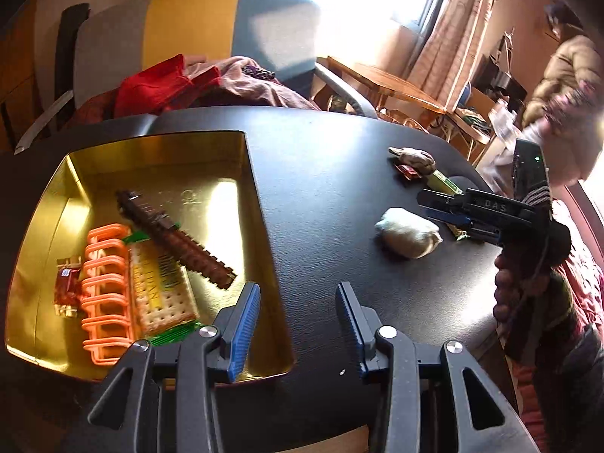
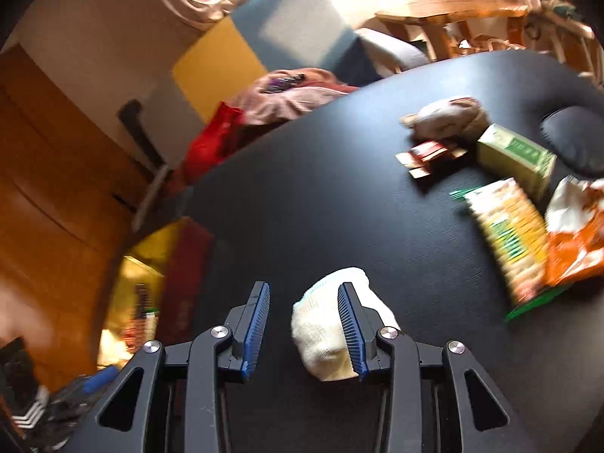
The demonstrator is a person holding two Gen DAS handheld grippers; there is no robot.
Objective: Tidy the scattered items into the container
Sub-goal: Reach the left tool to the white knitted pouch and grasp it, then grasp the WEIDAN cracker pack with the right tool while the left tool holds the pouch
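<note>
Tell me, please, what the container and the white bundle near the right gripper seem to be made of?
Container: probably metal tin, glossy gold inside, since it mirrors the light. White bundle: seemingly knitted fabric, perhaps a rolled sock; fine ribbed texture shows, matte.

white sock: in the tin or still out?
Out. The white sock lies on the black table, apart from the gold tin.
</note>
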